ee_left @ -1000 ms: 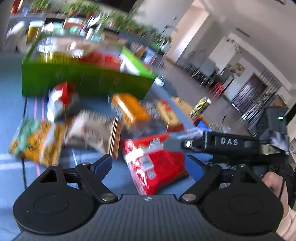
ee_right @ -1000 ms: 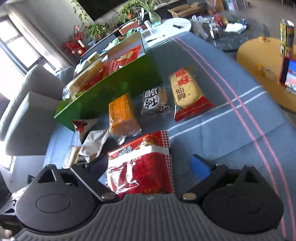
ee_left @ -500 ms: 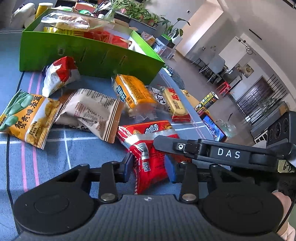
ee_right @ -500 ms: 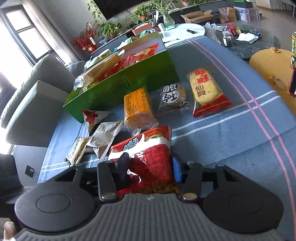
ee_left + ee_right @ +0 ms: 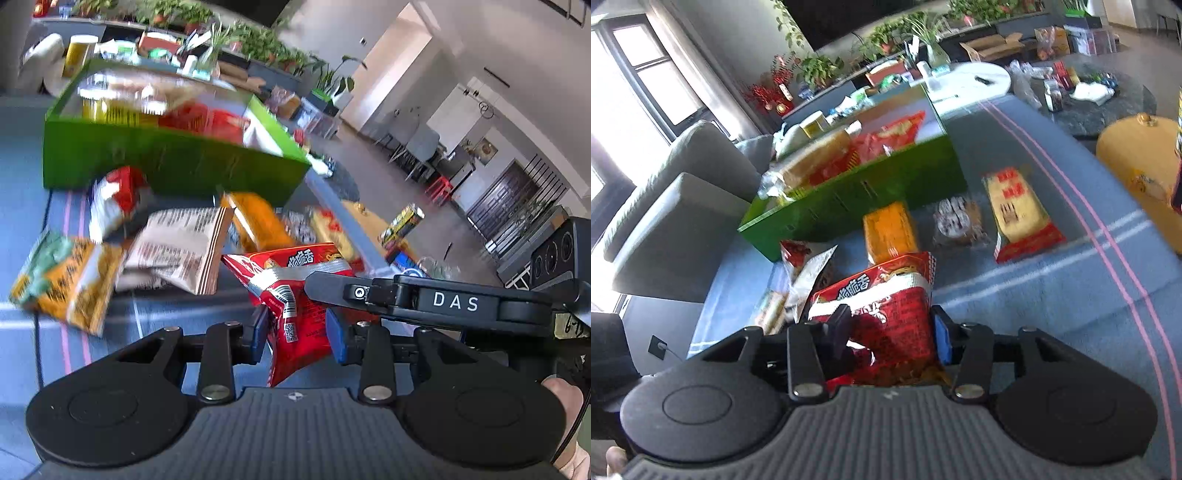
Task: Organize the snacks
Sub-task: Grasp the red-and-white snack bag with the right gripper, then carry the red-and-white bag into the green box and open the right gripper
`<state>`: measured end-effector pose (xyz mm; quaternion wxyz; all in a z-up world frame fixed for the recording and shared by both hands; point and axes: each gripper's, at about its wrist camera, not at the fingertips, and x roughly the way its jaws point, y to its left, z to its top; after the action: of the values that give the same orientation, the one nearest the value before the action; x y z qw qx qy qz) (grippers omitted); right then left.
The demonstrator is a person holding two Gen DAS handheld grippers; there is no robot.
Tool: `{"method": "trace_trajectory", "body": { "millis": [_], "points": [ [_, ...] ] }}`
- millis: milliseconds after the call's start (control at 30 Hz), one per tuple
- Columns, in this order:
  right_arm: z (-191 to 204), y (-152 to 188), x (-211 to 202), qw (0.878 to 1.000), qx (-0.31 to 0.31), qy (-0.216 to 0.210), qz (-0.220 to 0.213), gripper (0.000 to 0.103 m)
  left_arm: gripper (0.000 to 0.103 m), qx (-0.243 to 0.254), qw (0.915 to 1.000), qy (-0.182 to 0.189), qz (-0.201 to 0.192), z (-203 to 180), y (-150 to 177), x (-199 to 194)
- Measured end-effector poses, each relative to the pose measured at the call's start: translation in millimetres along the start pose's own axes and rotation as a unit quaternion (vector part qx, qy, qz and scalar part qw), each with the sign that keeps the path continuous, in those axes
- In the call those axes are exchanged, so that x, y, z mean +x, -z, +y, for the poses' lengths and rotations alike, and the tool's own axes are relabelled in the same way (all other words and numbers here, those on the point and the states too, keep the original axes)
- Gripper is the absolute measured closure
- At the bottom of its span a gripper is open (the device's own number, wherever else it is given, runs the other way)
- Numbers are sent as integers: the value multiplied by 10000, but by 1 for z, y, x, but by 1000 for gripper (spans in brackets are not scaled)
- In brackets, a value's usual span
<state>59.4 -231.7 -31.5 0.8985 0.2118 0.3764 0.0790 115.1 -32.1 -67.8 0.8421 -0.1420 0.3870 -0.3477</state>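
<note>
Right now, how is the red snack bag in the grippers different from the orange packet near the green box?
The red snack bag is pinched by both the left gripper and the right gripper; the orange packet lies loose on the blue cloth. The red bag is crumpled with a silvery band; the orange packet looks flat and plain. Both are sealed snacks outside the green box.

Red snack bag [image 5: 295, 302] (silver band), green box [image 5: 166, 162], blue striped cloth [image 5: 1052, 288].

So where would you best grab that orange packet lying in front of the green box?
Probably across the orange packet's long side edges, near its middle, coming down from above. It lies flat on the blue cloth, narrow enough to span. The green box and other snacks crowd its ends.
</note>
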Motion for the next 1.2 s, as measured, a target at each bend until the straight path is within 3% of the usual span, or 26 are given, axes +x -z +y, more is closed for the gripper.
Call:
{"method": "trace_trajectory", "body": {
  "millis": [533, 1067, 1133, 1167, 1200],
  "points": [
    [36, -59, 10, 9968, -358, -297, -652, 15, 71, 323, 9966, -175, -739, 8, -67, -17],
    [24, -128, 55, 9942, -95, -160, -1056, 15, 71, 211, 9957, -198, -886, 32, -149, 38],
    [20, -132, 62, 9913, 26, -49, -1317, 13, 57, 104, 9962, -332, -803, 38, -158, 52],
    [18, -133, 63, 9900, 91, 68, -1408, 13, 41, -6, 9964, -536, -652, 42, -162, 58],
    [17, -133, 63, 9888, 109, 172, -1478, 13, 35, -127, 9957, -715, -572, 44, -164, 61]
  ]
}}
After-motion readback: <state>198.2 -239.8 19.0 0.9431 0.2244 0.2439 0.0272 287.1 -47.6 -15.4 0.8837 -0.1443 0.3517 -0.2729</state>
